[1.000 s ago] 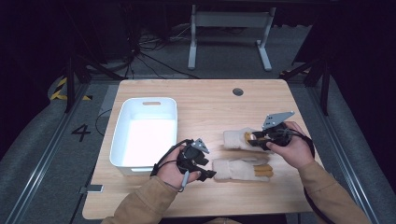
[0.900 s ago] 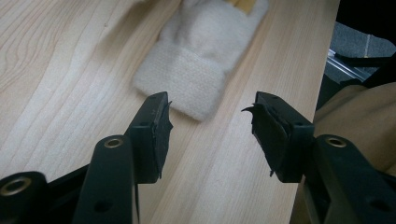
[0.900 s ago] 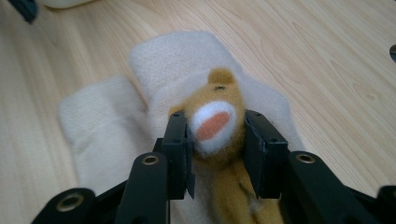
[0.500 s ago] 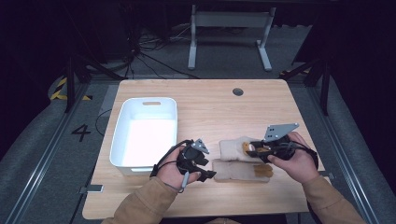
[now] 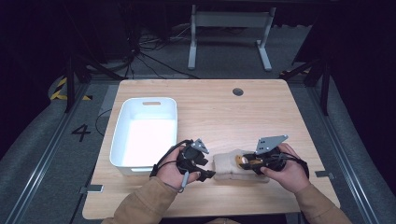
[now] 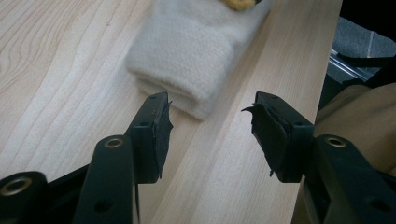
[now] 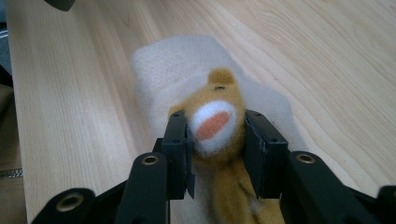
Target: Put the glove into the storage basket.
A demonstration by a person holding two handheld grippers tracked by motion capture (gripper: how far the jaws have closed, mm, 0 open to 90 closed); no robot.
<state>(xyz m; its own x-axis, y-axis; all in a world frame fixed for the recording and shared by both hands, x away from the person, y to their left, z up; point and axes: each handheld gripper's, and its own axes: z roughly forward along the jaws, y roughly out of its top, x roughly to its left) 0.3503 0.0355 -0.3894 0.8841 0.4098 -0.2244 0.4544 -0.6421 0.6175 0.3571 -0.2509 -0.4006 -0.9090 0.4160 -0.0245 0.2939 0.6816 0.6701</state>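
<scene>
A white bin (image 5: 144, 135) is seen on the wooden tabletop (image 5: 261, 112), left of a folded cream cloth (image 5: 226, 165). A yellow plush toy (image 7: 215, 126), laid over that cloth, is clenched in the right claw (image 7: 215, 140). The left claw (image 6: 210, 123) is held released just beside the cloth.

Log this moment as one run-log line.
left claw: open, by sock cuff | right claw: shut on sock | sock over second sock | bin: empty
</scene>
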